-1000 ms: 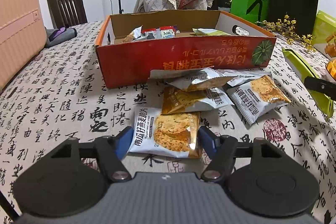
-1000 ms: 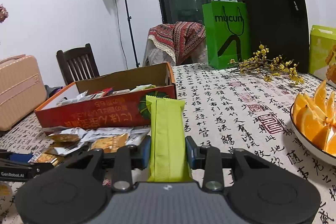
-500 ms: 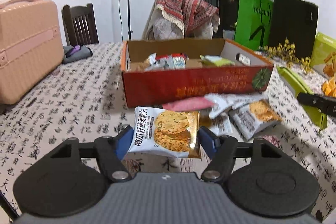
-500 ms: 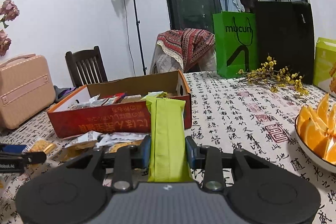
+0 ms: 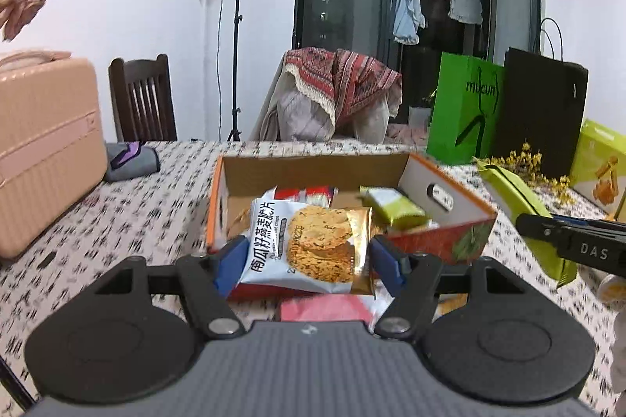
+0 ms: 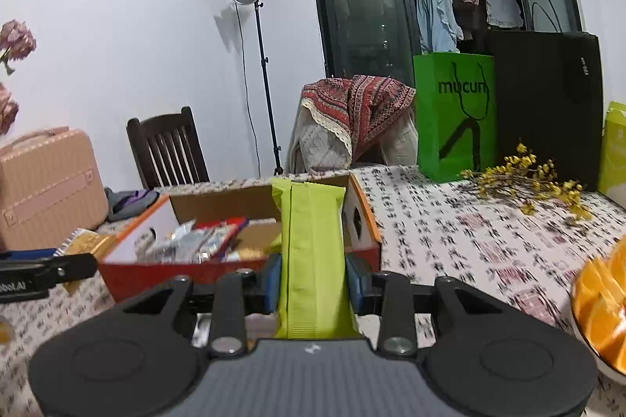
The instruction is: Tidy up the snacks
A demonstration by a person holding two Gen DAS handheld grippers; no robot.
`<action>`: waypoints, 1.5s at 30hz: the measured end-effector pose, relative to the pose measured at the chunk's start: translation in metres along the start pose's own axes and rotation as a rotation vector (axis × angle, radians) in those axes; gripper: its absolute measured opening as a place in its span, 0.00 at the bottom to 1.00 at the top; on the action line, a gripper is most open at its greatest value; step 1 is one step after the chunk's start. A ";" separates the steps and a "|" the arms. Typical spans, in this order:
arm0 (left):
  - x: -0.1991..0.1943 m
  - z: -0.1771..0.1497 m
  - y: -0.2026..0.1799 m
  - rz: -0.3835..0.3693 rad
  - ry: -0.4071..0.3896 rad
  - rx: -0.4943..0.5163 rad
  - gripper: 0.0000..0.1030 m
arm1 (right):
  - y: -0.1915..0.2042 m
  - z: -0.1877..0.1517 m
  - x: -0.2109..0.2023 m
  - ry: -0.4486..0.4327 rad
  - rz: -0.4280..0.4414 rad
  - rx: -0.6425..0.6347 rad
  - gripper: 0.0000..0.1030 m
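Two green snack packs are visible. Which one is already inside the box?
The smaller green pack lying in the box near its right wall. The other, a long green pack, is clamped in the right gripper, outside the box.

Centre: right gripper [image 6: 313,280] clamps upright green snack packet [image 6: 313,260].
Left of centre: open red box [image 6: 242,260] holding snacks.
Lower right: orange slices [image 6: 604,307].

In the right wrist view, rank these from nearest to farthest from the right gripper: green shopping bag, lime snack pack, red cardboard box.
1. lime snack pack, clamped in the right gripper.
2. red cardboard box, just ahead, left.
3. green shopping bag, far right, at the table's back.
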State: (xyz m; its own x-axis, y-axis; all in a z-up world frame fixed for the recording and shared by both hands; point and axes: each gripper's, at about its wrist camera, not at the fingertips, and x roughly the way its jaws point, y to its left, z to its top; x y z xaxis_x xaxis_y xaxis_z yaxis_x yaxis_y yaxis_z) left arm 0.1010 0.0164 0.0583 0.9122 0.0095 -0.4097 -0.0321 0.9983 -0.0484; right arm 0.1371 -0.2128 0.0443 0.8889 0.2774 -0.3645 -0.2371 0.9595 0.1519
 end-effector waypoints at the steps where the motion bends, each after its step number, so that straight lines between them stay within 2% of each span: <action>1: 0.004 0.004 -0.001 0.000 -0.002 -0.002 0.68 | 0.001 0.005 0.003 -0.002 0.001 0.000 0.32; 8: 0.038 0.030 -0.005 -0.008 -0.006 -0.018 0.68 | 0.006 0.038 0.039 0.007 0.003 0.017 0.32; 15: 0.079 0.048 -0.001 0.021 -0.003 -0.058 0.68 | 0.011 0.059 0.086 0.038 -0.011 0.020 0.32; 20: 0.106 0.045 0.004 0.055 -0.010 -0.090 0.68 | 0.011 0.053 0.124 0.073 -0.031 0.018 0.32; 24: 0.118 0.036 0.008 0.099 -0.029 -0.068 0.68 | 0.008 0.039 0.140 0.061 -0.031 0.002 0.32; 29: 0.126 0.031 0.013 0.073 -0.007 -0.088 0.68 | 0.004 0.032 0.145 0.055 -0.031 -0.004 0.32; 33: 0.125 0.029 0.012 0.059 -0.022 -0.088 0.74 | 0.006 0.031 0.144 0.046 -0.039 -0.028 0.33; 36: 0.118 0.028 0.011 0.051 -0.052 -0.090 0.85 | 0.006 0.030 0.140 0.042 -0.031 -0.028 0.34; 37: 0.116 0.027 0.011 0.053 -0.063 -0.094 0.95 | 0.007 0.030 0.138 0.035 -0.033 -0.029 0.37; 38: 0.114 0.027 0.011 0.064 -0.075 -0.099 1.00 | 0.007 0.030 0.135 0.030 -0.029 -0.031 0.52; 39: 0.112 0.027 0.011 0.076 -0.087 -0.104 1.00 | 0.006 0.031 0.134 0.025 -0.025 -0.028 0.72; 41: 0.109 0.027 0.011 0.078 -0.090 -0.107 1.00 | 0.005 0.031 0.129 0.004 -0.014 -0.018 0.94; 43: 0.110 0.028 0.011 0.078 -0.079 -0.114 1.00 | 0.005 0.031 0.125 -0.007 -0.005 -0.012 0.99; 45: 0.112 0.027 0.012 0.082 -0.066 -0.117 1.00 | 0.004 0.031 0.125 -0.004 -0.002 -0.010 1.00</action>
State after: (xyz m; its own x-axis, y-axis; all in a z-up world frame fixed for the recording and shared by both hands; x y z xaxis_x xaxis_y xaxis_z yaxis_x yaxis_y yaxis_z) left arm 0.2136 0.0307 0.0370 0.9292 0.0984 -0.3563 -0.1516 0.9806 -0.1245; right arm 0.2591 -0.1754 0.0284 0.8909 0.2751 -0.3613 -0.2389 0.9606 0.1422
